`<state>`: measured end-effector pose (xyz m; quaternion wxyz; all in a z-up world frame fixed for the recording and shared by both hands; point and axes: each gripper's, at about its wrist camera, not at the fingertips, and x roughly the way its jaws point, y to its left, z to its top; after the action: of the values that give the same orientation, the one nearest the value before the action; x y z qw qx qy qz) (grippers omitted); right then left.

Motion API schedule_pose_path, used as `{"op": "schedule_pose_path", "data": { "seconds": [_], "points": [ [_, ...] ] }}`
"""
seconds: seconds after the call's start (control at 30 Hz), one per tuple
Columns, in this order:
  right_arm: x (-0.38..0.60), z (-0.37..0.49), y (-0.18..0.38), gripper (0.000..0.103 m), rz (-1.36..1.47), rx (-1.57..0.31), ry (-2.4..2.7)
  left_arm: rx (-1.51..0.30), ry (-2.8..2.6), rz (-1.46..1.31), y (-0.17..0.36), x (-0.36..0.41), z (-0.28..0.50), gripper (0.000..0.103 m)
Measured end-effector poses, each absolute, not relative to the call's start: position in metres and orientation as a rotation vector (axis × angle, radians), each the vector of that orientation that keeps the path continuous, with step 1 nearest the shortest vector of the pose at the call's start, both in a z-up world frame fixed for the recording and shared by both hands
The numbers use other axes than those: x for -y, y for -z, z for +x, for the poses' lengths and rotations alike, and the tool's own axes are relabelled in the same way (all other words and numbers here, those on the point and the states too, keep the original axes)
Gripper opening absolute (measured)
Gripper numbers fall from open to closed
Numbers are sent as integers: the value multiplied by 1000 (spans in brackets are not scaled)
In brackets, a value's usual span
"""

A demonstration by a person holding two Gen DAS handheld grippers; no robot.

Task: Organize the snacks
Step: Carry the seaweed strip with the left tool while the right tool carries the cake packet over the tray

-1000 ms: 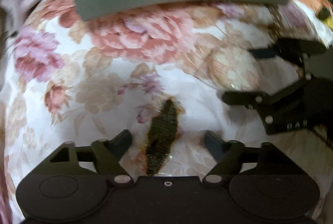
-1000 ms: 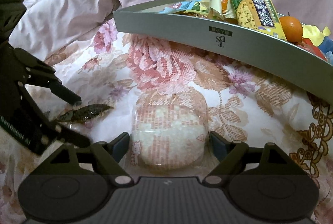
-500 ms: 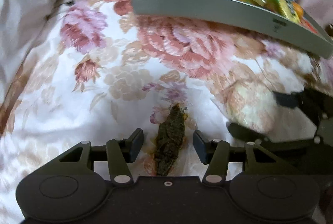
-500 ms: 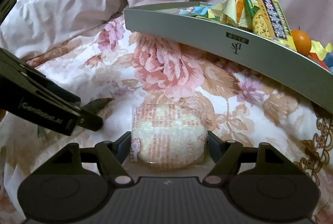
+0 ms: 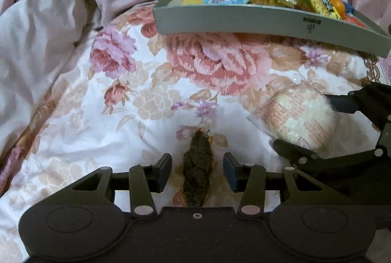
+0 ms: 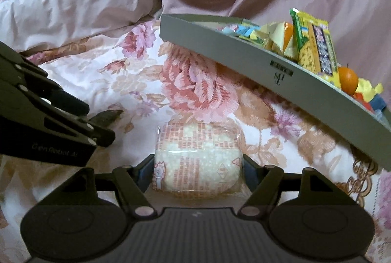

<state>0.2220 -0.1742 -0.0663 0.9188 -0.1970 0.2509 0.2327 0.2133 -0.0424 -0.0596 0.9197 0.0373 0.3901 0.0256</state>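
Now rice cracker (image 6: 198, 157) between right gripper (image 6: 198, 166) fingers

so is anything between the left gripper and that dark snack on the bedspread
Nothing visible. The dark snack already lies between the open fingers of the left gripper, with bare gaps on both sides.

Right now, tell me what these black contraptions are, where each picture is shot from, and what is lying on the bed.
No robot here: a person holds one two-finger gripper in each hand, and each carries a fisheye camera looking along its fingers. The left view shows the left gripper, open, fingers either side of a dark brown dried snack without touching it. The right view shows the right gripper, closed on a wrapped rice cracker. Both snacks lie on a floral bedspread. Behind sits a grey tray holding snack packets and a small orange.
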Motion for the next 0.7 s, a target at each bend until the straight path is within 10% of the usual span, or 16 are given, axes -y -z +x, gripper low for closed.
{"op": "schedule_pose_path", "data": {
  "seconds": [0.7],
  "points": [
    [190, 200, 29, 76, -344, -187, -379, -527, -103, 18, 5, 49, 206, 48]
  ]
}}
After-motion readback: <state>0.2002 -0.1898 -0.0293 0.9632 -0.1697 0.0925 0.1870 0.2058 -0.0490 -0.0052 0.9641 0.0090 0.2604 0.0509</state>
